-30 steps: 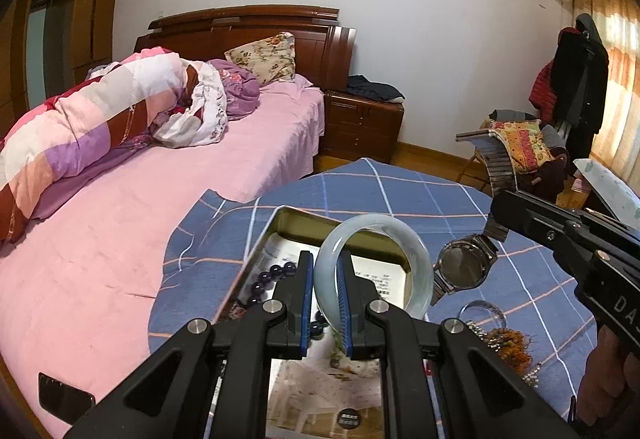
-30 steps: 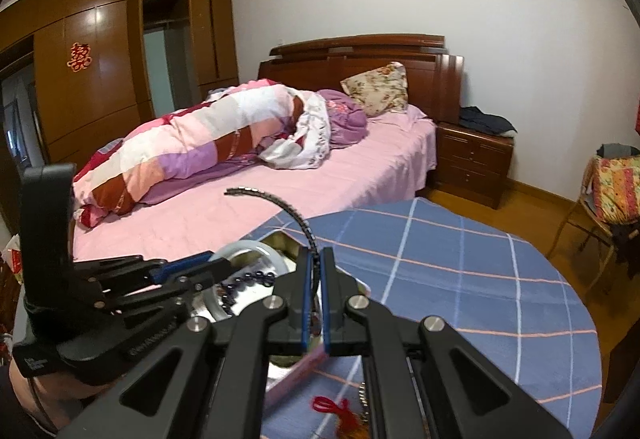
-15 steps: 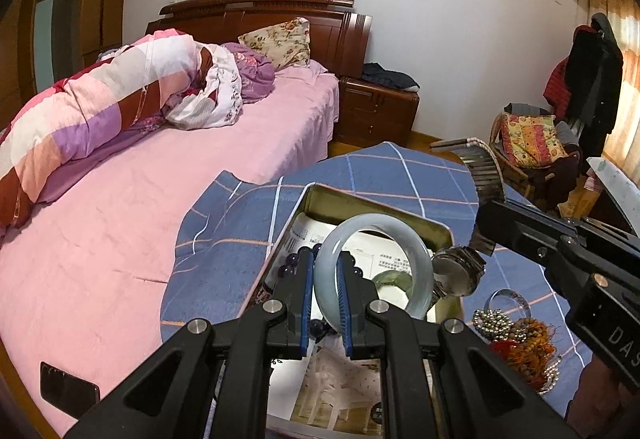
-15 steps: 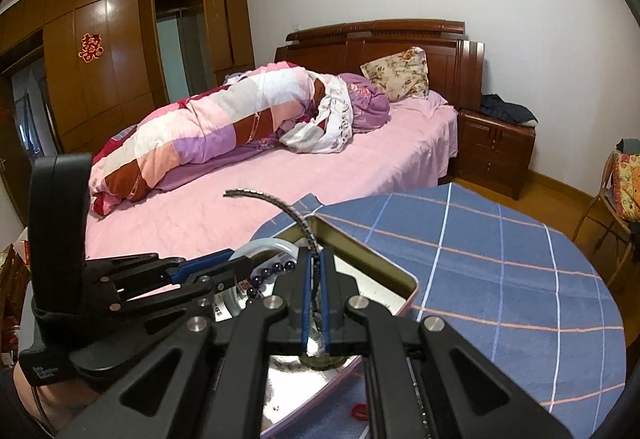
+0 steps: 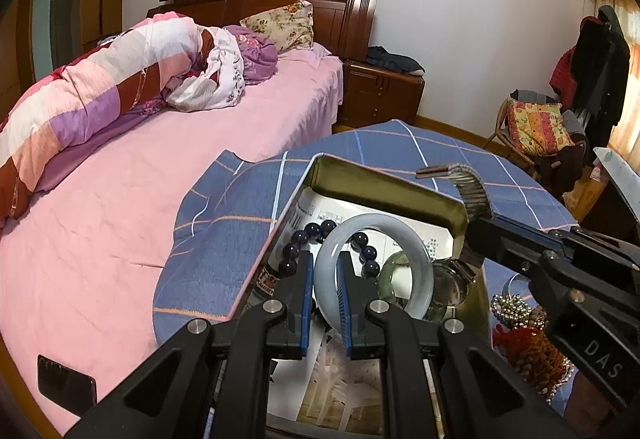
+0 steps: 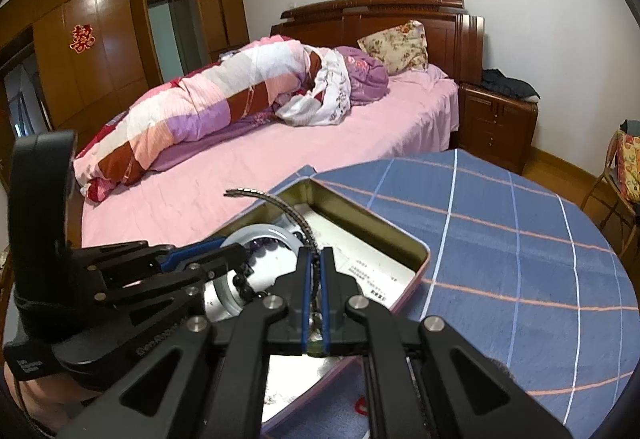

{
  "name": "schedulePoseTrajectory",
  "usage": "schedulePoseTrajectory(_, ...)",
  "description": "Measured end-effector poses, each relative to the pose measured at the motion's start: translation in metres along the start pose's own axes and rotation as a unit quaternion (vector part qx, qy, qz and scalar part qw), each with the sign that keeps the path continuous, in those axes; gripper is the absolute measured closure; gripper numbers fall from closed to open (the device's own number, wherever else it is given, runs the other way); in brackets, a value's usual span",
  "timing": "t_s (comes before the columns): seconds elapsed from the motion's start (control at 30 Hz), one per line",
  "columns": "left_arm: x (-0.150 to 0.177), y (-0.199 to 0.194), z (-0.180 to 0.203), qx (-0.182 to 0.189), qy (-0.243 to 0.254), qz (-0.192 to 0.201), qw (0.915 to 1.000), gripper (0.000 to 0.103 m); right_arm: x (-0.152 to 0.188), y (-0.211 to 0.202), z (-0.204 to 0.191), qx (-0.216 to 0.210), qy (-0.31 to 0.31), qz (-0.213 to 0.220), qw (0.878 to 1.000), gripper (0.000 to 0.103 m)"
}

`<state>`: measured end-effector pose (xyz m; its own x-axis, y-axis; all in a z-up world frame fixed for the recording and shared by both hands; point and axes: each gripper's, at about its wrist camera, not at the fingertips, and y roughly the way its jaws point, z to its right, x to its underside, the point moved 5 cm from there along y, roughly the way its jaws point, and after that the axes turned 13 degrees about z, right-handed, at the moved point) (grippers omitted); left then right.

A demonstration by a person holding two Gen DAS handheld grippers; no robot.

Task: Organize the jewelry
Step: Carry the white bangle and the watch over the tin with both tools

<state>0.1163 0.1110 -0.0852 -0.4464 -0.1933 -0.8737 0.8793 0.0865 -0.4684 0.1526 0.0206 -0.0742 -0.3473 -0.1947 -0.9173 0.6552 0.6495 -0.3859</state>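
Two tongs hold jewelry over the tin.

The left gripper (image 5: 325, 279) is clamped on the pale bangle (image 5: 374, 265), standing upright just above the open tin (image 5: 384, 189). The right gripper (image 6: 315, 275) pinches the watch (image 6: 280, 203) by its band, right beside it. The tin lies straight below both.

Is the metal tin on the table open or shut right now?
Open: the tin shows no lid, and dark beads and printed paper inside are visible.

Soft, even daylight from the curtained window (image 5: 628, 51), sharp focus, strong fisheye bending, dark vignetted corners.
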Motion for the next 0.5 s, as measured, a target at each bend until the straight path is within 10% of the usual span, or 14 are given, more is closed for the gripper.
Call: schedulePoseTrajectory(0.5, 0.008, 0.003, -0.003, 0.000, 0.003, -0.012, 0.9999, 0.092, 0.014, 0.009, 0.001, 0.005, -0.002, -0.023, 1.000, 0.097)
